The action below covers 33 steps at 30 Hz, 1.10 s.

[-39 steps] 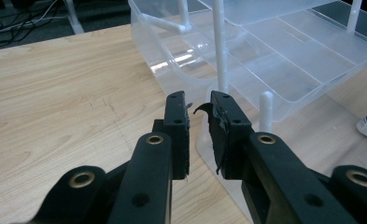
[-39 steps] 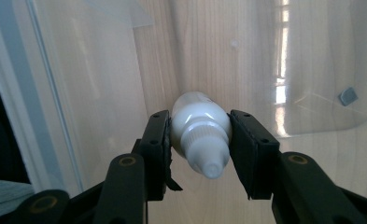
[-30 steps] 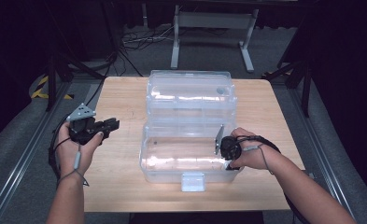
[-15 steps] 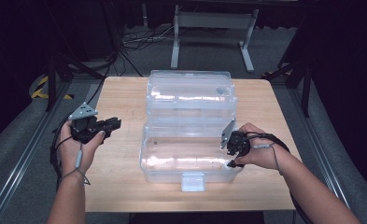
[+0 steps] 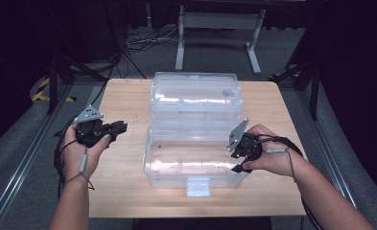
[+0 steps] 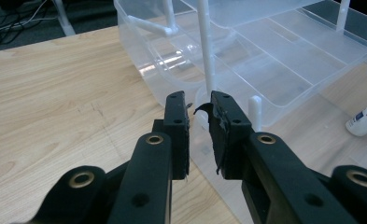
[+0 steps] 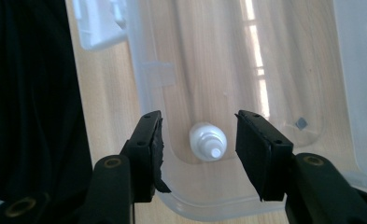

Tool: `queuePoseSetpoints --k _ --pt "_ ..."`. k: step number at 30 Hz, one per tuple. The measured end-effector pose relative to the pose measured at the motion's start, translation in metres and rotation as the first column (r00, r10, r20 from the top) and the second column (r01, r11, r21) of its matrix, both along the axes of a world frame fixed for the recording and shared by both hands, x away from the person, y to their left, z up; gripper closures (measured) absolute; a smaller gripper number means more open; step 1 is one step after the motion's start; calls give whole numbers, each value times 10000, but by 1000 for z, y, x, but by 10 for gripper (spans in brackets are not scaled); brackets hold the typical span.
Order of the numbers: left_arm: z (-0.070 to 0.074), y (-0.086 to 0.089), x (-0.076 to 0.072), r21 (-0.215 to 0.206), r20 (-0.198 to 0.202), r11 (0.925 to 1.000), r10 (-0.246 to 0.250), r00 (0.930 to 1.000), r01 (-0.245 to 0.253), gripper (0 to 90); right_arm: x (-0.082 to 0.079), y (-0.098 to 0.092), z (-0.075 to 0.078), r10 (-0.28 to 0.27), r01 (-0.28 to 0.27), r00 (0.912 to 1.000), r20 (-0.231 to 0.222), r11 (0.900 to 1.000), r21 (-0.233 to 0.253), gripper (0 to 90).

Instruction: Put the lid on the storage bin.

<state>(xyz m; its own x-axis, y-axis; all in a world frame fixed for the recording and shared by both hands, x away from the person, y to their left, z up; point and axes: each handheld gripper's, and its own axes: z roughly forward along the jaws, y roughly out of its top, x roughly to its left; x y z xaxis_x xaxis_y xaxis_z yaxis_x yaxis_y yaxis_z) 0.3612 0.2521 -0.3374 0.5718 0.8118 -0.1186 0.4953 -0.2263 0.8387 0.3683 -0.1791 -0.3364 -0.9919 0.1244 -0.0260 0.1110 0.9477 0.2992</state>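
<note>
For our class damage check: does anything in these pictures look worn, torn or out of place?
Yes. The left gripper's black finger pads look torn, with a strip curling off one tip. The small white bottle standing in the clear box looks normal.

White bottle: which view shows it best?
Right gripper view. The bottle sits in a corner of the clear box, seen cap-up between the right gripper's open jaws. The left gripper view catches it small at the frame's right edge. In the high view I cannot make it out.
</note>
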Motion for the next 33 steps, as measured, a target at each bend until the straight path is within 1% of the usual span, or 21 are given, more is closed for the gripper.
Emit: queuePoseSetpoints --k 1,2,5,9,10,12,15,19,20,21,22,23,24,26,27,29,30,31,32,33 --pt "0 0 0 -11 15 10000 9 10000 -9 774 -3 1 1 -98 98 9999 -56 10000 -8 513" --pt "0 0 0 -18 26 10000 16 10000 -16 774 -4 2 1 78 -77 10000 -46 9999 122 509" --pt "0 -1 0 -18 9 10000 4 10000 -4 774 -9 5 0 149 -143 9997 -180 9994 318 494" --pt "-1 -2 1 6 -4 10000 -24 10000 24 774 -14 11 -8 161 -152 9994 -296 9995 279 475" --pt "-1 -2 1 10 -12 10000 -23 10000 23 774 -14 12 -11 295 -286 9991 -299 9991 297 474" --pt "-1 -2 1 11 -16 10000 -35 10000 35 774 -15 14 -13 239 -230 9990 -367 9995 229 472" --pt "-1 -3 1 34 -52 10000 -57 10000 58 774 -15 19 -22 275 -268 9986 -454 9995 175 469" --pt "-2 -4 1 63 -56 10000 -70 10000 70 774 -15 25 -32 492 -492 9977 -467 9988 21 482" --pt "-2 -4 1 59 -54 10000 -72 10000 73 774 -16 27 -34 401 -404 9979 -515 9992 -45 491" --pt "-2 -4 1 61 -53 10000 -73 10000 74 774 -16 28 -36 433 -437 9979 -480 9990 -81 501" --pt "-2 -4 1 57 -55 10000 -77 10000 77 774 -16 29 -38 417 -430 9976 -554 9988 -239 515" --pt "-2 -3 1 54 -52 10000 -78 10000 78 774 -15 30 -40 505 -522 9977 -461 9980 -368 537" --pt "-2 -3 1 55 -58 10000 -81 10000 81 774 -15 31 -42 491 -517 9975 -498 9973 -523 550" --pt "-2 -3 1 32 -48 10000 -77 10000 77 774 -15 32 -47 497 -532 9973 -532 9964 -667 564" --pt "-2 -3 2 27 -50 10000 -77 10000 77 774 -15 33 -49 480 -511 9977 -485 9966 -647 581" --pt "-2 -3 2 11 -56 9999 -106 9999 106 774 -15 33 -52 450 -486 9978 -481 9958 -772 624" --pt "-2 -3 2 11 -56 9999 -106 9999 106 774 -15 33 -52 450 -486 9978 -481 9958 -772 624" --pt "-2 -4 2 -14 -54 9999 -143 9999 143 774 -15 33 -54 511 -542 9978 -423 9956 -763 647" --pt "-2 -4 2 -31 -70 9999 -152 9999 152 772 -15 32 -55 459 -490 9981 -400 9957 -782 665" --pt "-2 -3 3 -134 -95 9996 -253 9996 252 772 -15 32 -56 462 -488 9983 -358 9959 -762 668"
